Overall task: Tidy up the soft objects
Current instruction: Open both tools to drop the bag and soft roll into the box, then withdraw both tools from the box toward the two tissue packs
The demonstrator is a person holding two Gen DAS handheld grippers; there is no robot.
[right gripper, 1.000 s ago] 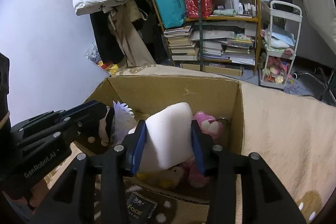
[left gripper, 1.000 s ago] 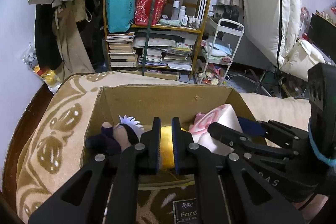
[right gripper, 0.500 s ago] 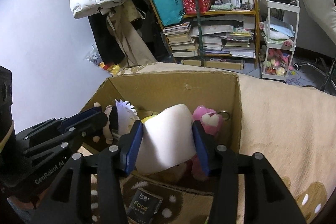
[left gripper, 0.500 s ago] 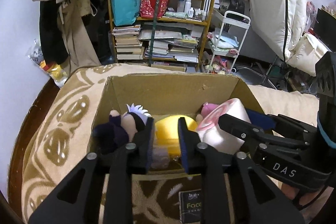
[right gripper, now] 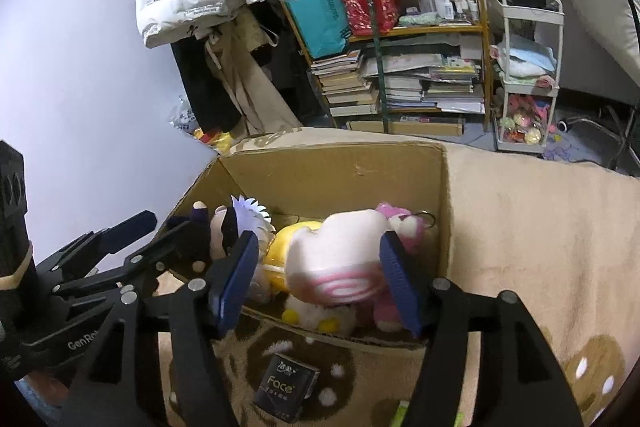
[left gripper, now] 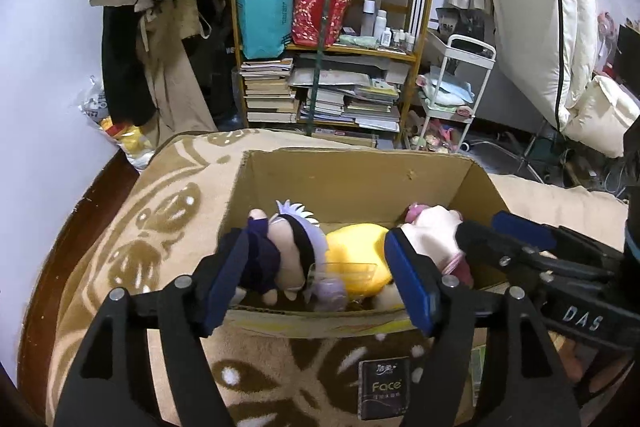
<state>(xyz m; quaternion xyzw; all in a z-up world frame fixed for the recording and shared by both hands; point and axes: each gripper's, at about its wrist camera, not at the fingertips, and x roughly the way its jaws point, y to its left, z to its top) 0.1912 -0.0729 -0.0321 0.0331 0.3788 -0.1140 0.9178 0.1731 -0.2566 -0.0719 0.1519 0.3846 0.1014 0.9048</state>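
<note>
The left gripper (left gripper: 316, 279) is spread wide and empty over the doll (left gripper: 280, 247) and yellow toy (left gripper: 356, 259) in the cardboard box (left gripper: 360, 183). The right gripper (right gripper: 316, 279) gapes around the white cushion (right gripper: 336, 259) lying there, beside a pink bear (right gripper: 400, 227). A black pack (right gripper: 286, 387) reads "Face".

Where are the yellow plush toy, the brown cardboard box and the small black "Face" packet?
yellow plush toy (left gripper: 356, 253), left wrist view, its body
brown cardboard box (right gripper: 332, 179), right wrist view, far inner wall
small black "Face" packet (right gripper: 286, 383), right wrist view, printed front
</note>
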